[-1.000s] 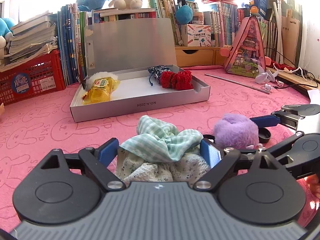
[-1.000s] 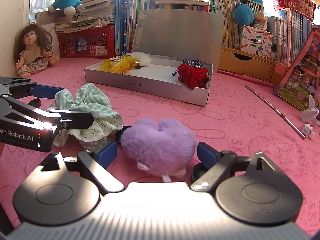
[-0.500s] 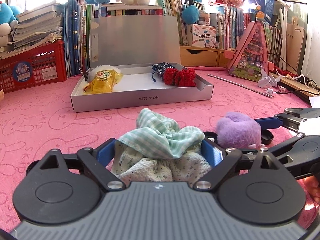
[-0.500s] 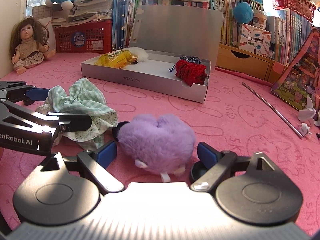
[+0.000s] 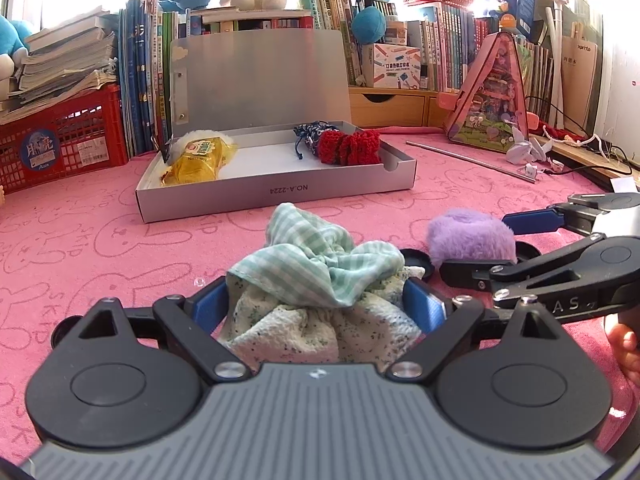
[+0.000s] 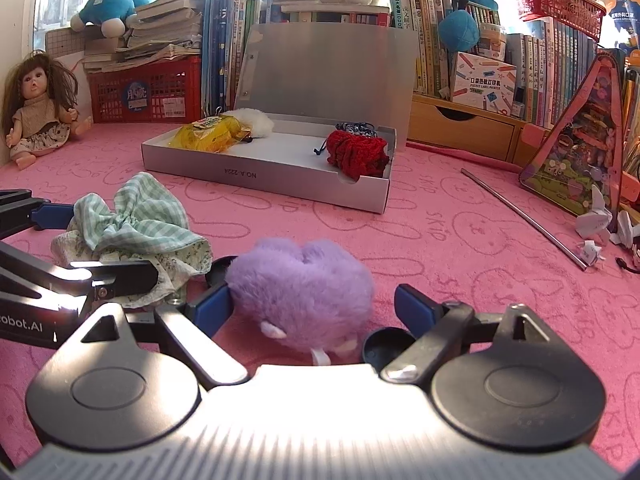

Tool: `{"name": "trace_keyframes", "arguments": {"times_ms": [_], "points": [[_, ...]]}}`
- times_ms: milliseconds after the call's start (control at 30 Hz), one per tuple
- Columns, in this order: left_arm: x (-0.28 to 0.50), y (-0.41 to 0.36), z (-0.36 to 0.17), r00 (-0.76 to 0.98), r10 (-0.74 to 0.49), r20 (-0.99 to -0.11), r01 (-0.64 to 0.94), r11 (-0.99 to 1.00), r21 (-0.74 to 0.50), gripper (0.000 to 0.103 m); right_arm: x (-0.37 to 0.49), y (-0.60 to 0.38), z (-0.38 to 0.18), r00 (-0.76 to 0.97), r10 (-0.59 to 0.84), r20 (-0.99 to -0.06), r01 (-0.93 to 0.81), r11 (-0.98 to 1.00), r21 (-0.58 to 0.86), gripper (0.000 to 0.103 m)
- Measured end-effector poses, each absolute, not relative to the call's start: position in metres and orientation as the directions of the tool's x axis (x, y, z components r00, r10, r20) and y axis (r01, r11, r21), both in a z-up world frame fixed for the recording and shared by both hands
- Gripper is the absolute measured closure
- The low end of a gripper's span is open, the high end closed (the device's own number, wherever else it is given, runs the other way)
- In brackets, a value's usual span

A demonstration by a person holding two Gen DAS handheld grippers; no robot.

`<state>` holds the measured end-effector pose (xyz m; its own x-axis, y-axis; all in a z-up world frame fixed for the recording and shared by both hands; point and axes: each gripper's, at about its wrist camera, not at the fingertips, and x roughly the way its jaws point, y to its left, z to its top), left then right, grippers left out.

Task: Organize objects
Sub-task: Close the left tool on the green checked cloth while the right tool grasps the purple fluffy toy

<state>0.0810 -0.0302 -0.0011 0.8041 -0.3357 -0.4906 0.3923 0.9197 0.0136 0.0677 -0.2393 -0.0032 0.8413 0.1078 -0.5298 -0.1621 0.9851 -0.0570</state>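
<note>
the left hand-held gripper [image 5: 318, 304] is standing wide open around the crumpled cloth [image 5: 320, 276] on the pink table [image 5: 100, 248]. the right hand-held gripper [image 6: 310, 306] is likewise straddling the purple plush [image 6: 300, 284], unclamped. the open box [image 5: 280, 194] is lying straight ahead of both.

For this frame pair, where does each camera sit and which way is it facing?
Left wrist: on the left gripper, looking past the bunched checked cloth to the open grey box; right gripper and a fingertip at right.
Right wrist: on the right gripper, facing the purple plush and same box; left gripper at left.
Shared: cloth, plush, box, bookshelf.
</note>
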Motion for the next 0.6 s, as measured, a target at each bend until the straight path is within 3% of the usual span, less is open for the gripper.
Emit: {"name": "trace_keyframes", "arguments": {"times_ms": [600], "points": [[0.0858,-0.0289,-0.0045,0.791,-0.332,-0.513,0.372,0.928,-0.026,0.01,0.0659,-0.231,-0.0035,0.837,0.118,-0.534,-0.197,0.976,-0.094,0.022]]}}
